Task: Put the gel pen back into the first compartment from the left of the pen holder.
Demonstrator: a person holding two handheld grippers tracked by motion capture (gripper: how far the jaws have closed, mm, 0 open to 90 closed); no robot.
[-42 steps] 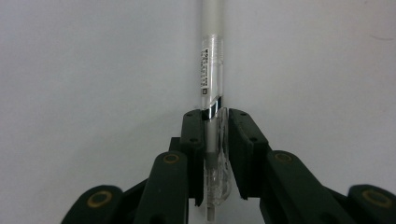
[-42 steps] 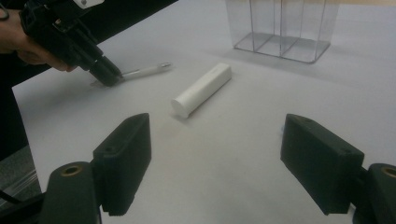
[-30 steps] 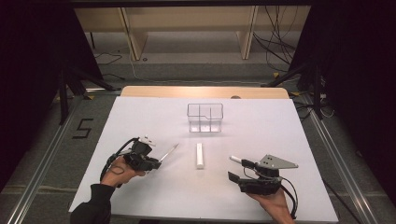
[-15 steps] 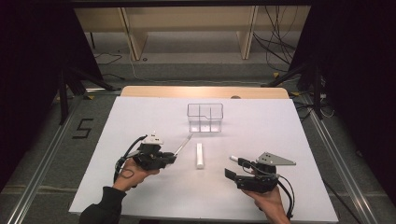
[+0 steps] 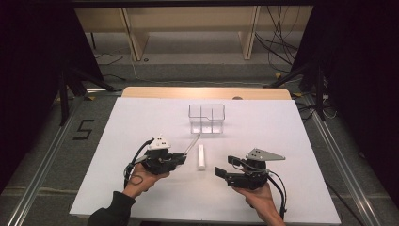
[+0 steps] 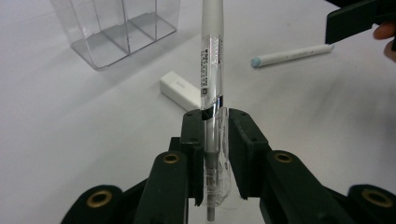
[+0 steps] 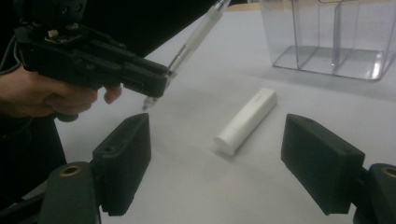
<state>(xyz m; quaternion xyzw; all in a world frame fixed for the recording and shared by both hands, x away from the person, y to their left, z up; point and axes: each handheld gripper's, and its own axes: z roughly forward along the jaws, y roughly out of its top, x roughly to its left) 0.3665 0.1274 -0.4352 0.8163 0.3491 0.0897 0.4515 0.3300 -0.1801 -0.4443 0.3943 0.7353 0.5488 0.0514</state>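
On the white desk (image 5: 117, 141), high view and both tool views.

Change, left side: a second ago the left tool sat nearer the desk's left edge with the pen low over the surface; now it stands farther toward the middle, the pen's far end close to the clear box.
Change, right side: the right tool has shifted a little toward the middle. The white stick and the box lie as they did.
Left tool (image 5: 181, 157): jaws pressed together on a clear-barrelled pen (image 5: 191, 144), pinching it near its lower end. In the left tool view the pen (image 6: 211, 74) runs straight up between the two black pads, a printed label on its barrel.
Pen, place: lifted clear of the desk, tilted, its far end pointing at the clear box (image 5: 207, 119) and stopping just short of it.
Right tool (image 5: 221, 171): jaws spread wide, nothing between them, nothing touched. In the right tool view the two pads stand well apart with the white stick (image 7: 246, 120) lying on the desk beyond them.
White stick (image 5: 201, 157): flat on the desk between the two tools, just beside the pen's line, apart from both.
Second pen (image 6: 292, 54): white, with a pale blue end, on the desk near the right tool's jaw as seen from the left tool view.
Clear box: three compartments, standing upright toward the desk's far side.
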